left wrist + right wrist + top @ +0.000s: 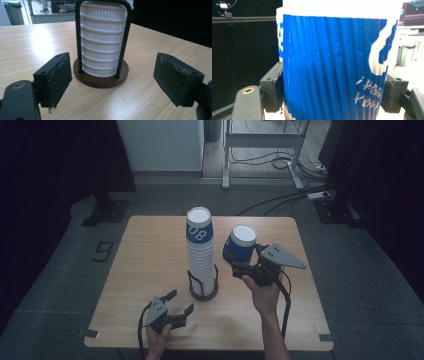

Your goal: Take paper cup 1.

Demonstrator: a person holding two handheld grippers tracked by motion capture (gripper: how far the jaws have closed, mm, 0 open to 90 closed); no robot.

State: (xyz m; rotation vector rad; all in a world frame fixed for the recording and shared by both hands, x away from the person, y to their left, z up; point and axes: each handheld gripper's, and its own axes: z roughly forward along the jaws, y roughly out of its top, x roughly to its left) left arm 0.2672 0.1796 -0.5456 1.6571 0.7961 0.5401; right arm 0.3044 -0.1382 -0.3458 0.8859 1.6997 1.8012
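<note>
A tall stack of upside-down paper cups (201,255), white-ribbed with a blue one on top, stands in a black wire holder on a round dark base (203,292) at the table's middle. My right gripper (246,257) is shut on a single blue cup (240,244), held tilted above the table to the right of the stack, white bottom upward. In the right gripper view the blue cup (332,70) sits between both pads (272,87). My left gripper (180,302) rests open near the front edge. Its view looks at the stack (103,40) and base (100,80), with nothing between its pads (58,77).
The wooden table (150,250) has bare surface left of the stack and along the back. Dark floor surrounds it, with a metal frame (260,150) and cables behind. Tape tabs mark the front corners (90,333).
</note>
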